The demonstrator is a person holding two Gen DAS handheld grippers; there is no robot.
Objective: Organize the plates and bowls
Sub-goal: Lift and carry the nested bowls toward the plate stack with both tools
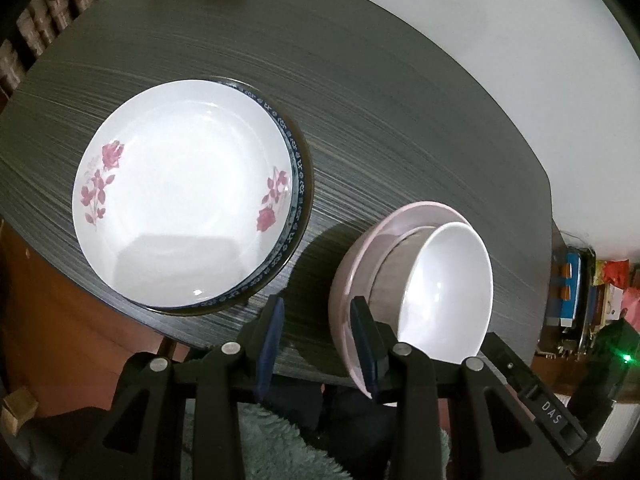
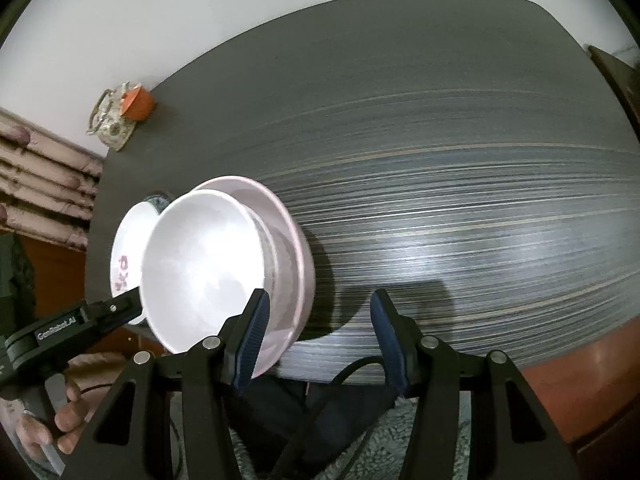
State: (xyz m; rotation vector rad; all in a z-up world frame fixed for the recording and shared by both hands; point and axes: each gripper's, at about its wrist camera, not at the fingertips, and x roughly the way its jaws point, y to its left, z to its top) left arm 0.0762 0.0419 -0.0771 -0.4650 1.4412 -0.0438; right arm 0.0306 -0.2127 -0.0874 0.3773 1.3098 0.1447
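Dark streaked table (image 1: 400, 128) carrying rose plate (image 1: 180, 192) stacked on blue-rimmed plate (image 1: 298, 184). White bowl (image 1: 448, 292) nesting tilted in pink bowl (image 1: 344, 280), overhanging near edge. Left claw (image 1: 320, 340) and right claw (image 2: 316, 340) both hanging apart, gripping nothing. Risk: nudging bowls off edge.

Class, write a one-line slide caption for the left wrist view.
Open left gripper over a dark table: floral plate stacked on blue-rimmed plate, white bowl nested in pink bowl.

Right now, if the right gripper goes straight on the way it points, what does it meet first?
Most likely bare table: the open right gripper frames only tabletop and shadow. The pink bowl sits just left of that line; depth is unclear, so it might graze the left jaw.
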